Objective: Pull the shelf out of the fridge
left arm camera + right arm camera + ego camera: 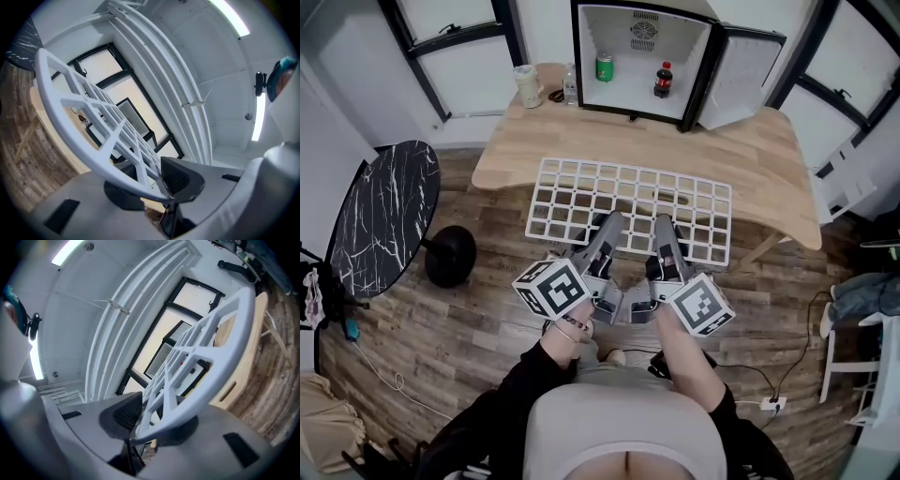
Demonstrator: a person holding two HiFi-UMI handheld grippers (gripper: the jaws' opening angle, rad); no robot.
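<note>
Head view first: wood plank floor (487, 309) all around, and a light wooden desk (769, 159) across the top half. Off to the left there's a round table (384, 216) with a black marbled top, standing apart from the desk.

At the far edge of the desk sits the fridge (619, 37), a small one with a white inside, and its door (741, 75) is swung wide open to the right. The shelf (628, 192), a white grid, is fully out of the fridge and well apart from it. We've got it lying roughly flat over the near side of the desk, with the front edge hanging out over the floor. We can't tell if it touches the desktop.

We're holding it by that front edge, the left gripper (605, 230) and right gripper (664, 230) just beside each other near the middle.

Left gripper view shows the jaws clamped on the rim bar of the shelf (84, 117), dark pads pinching it. Right gripper view shows the same grip on its side of the shelf (211, 357).

Small stuff: a cup (527, 86) sits on the desk left of the fridge, and a cola bottle (663, 81) and a green can (605, 67) stand upright on the fridge floor.
</note>
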